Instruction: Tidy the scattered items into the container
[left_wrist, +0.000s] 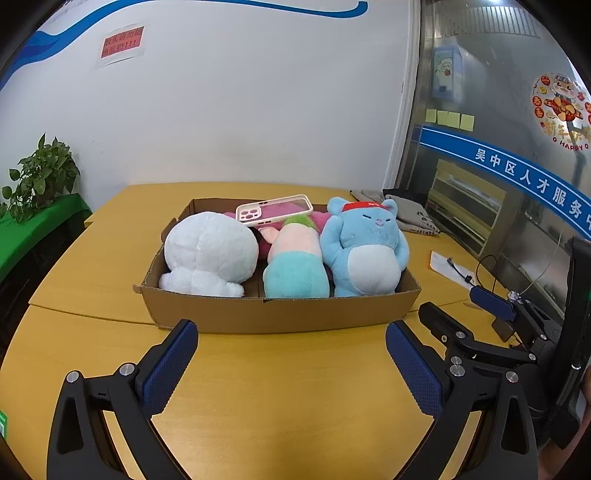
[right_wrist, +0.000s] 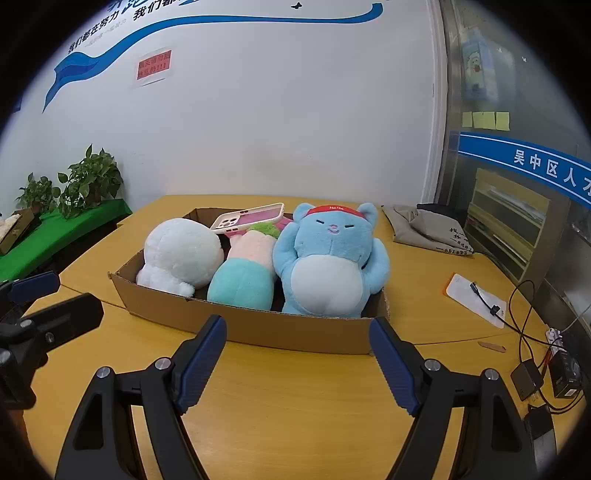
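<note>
A shallow cardboard box (left_wrist: 280, 314) (right_wrist: 295, 332) sits on the yellow table. In it lie a white plush (left_wrist: 210, 251) (right_wrist: 181, 251), a pink-and-teal plush (left_wrist: 295, 262) (right_wrist: 243, 273), a blue bear plush with a red headband (left_wrist: 365, 251) (right_wrist: 328, 262), and a pink phone case (left_wrist: 275, 209) (right_wrist: 249, 218) resting on top at the back. My left gripper (left_wrist: 291, 328) is open and empty, just in front of the box. My right gripper (right_wrist: 297, 325) is open and empty, close to the box's front wall; it also shows at the right of the left wrist view (left_wrist: 491, 306).
Folded grey cloth bags (right_wrist: 424, 229) lie at the table's far right. A white card with a cable (right_wrist: 476, 299), a charger and a power strip (right_wrist: 554, 365) are at the right edge. Potted plants (right_wrist: 88, 181) stand on a green shelf at the left.
</note>
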